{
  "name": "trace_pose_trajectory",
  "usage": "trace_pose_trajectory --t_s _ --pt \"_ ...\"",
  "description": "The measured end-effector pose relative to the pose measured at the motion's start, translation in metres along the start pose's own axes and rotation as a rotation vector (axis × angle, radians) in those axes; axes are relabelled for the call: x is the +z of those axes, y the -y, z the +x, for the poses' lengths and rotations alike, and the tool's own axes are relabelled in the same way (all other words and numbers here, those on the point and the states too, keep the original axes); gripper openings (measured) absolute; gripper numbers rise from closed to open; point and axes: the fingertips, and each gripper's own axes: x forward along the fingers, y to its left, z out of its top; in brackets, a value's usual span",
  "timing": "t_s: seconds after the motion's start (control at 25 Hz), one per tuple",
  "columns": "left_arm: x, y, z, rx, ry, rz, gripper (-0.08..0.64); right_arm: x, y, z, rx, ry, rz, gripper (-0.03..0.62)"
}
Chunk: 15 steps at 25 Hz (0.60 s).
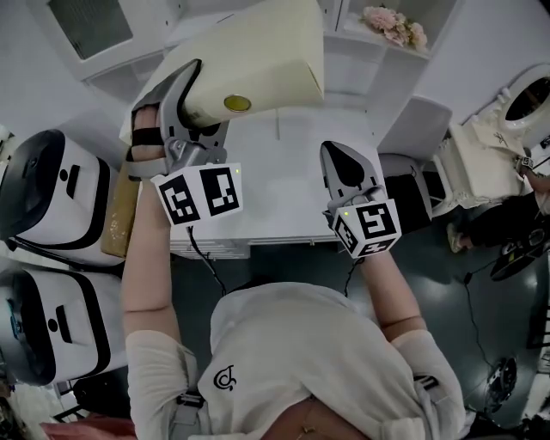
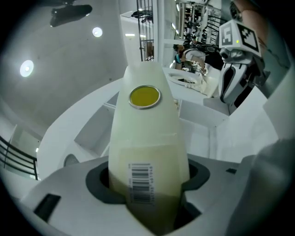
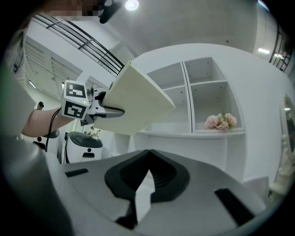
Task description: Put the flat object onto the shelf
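Note:
The flat object is a cream box (image 1: pixel 258 60) with a round yellow sticker and a barcode. My left gripper (image 1: pixel 185 86) is shut on its near end and holds it raised and tilted above the white shelf unit (image 1: pixel 292 172). In the left gripper view the box (image 2: pixel 145 138) runs straight out from between the jaws (image 2: pixel 147 184). My right gripper (image 1: pixel 344 163) hovers over the unit's front right, shut and empty. The right gripper view shows its tips touching (image 3: pixel 148 154), with the box (image 3: pixel 133 103) and left gripper (image 3: pixel 99 108) up at the left.
Open white shelf compartments (image 3: pixel 203 92) stand behind, one holding pink flowers (image 1: pixel 395 26). Two white-and-black machines (image 1: pixel 51 185) sit at the left beside a brown slab (image 1: pixel 120 219). A white device (image 1: pixel 481 163) and floor cables lie at the right.

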Motion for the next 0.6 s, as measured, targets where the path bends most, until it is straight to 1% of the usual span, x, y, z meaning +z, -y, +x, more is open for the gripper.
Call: trace_pose_trajectory --t_s 0.24,0.4,0.48,0.6 --pt "0.008 -0.004 0.042 -0.044 0.022 0.189 0.314 0.007 0.006 0.014 -0.034 -0.001 -0.019 0.008" --pt "0.006 0.005 0.072 -0.084 0.014 0.308 0.319 0.005 0.009 0.022 -0.048 -0.005 -0.017 0.008" --pt "0.004 0.011 0.086 -0.101 0.008 0.348 0.321 0.002 0.011 0.024 -0.056 -0.011 -0.011 0.008" --pt "-0.004 0.017 0.106 -0.119 0.001 0.367 0.322 -0.002 0.012 0.028 -0.069 -0.019 -0.011 0.008"
